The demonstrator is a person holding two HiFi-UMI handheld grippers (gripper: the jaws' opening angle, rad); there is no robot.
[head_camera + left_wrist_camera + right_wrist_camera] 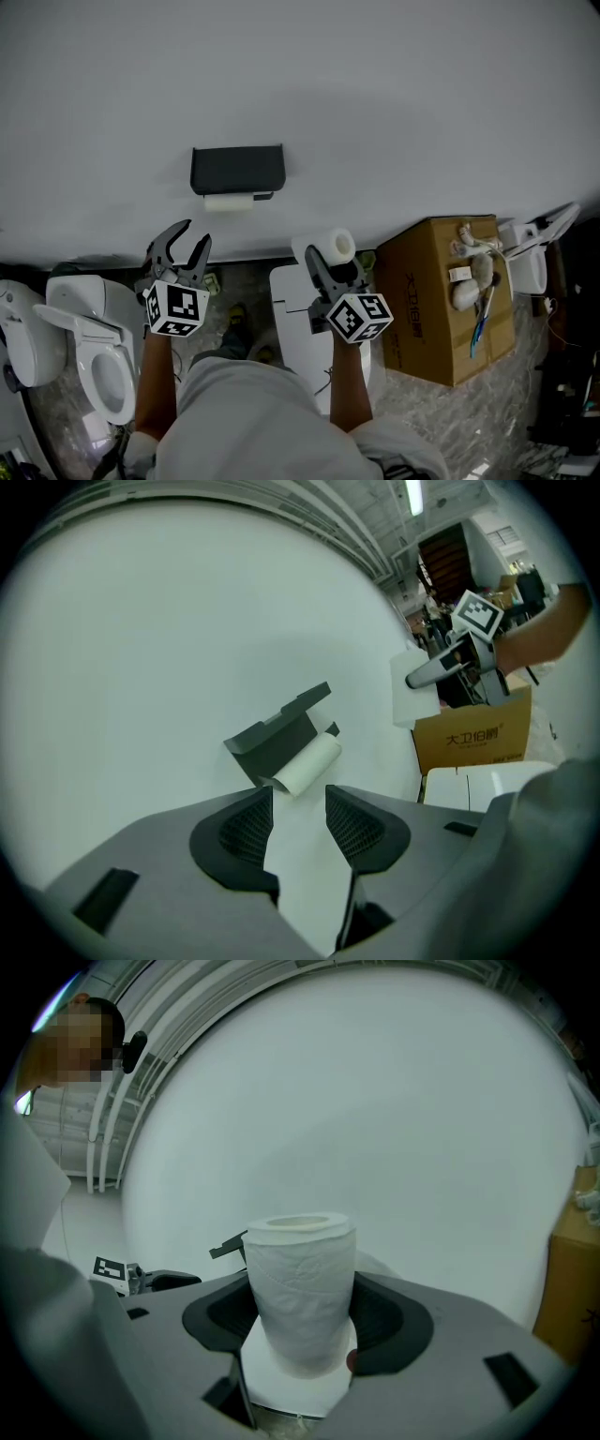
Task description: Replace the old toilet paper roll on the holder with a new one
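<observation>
A white wall (375,94) is filling the upper half of the head view, and the floor below it is carrying the bigger fixtures. A white toilet (94,361) with its lid raised is sitting at the left, and a second white fixture (286,323) is standing in the middle under the person's arms. A brown cardboard box (441,309) is resting at the right with a few small items lying on its top. The dark holder (237,169) is hanging on the wall, and the old roll (228,201) is sitting at its lower edge, thin and pale. The left gripper (192,236) is hovering below and to the left of the holder with its jaws standing well apart and nothing between them. In its own view the holder (277,738) and the old roll (307,764) are showing beyond the open gap, clear of both pads. The right gripper (330,267) is being held lower and to the right of the holder. Its jaws are standing wide but pressing on the new toilet paper roll (300,1288) from both sides. That roll is standing upright between the pads with its hollow core facing up, well apart from the holder.
</observation>
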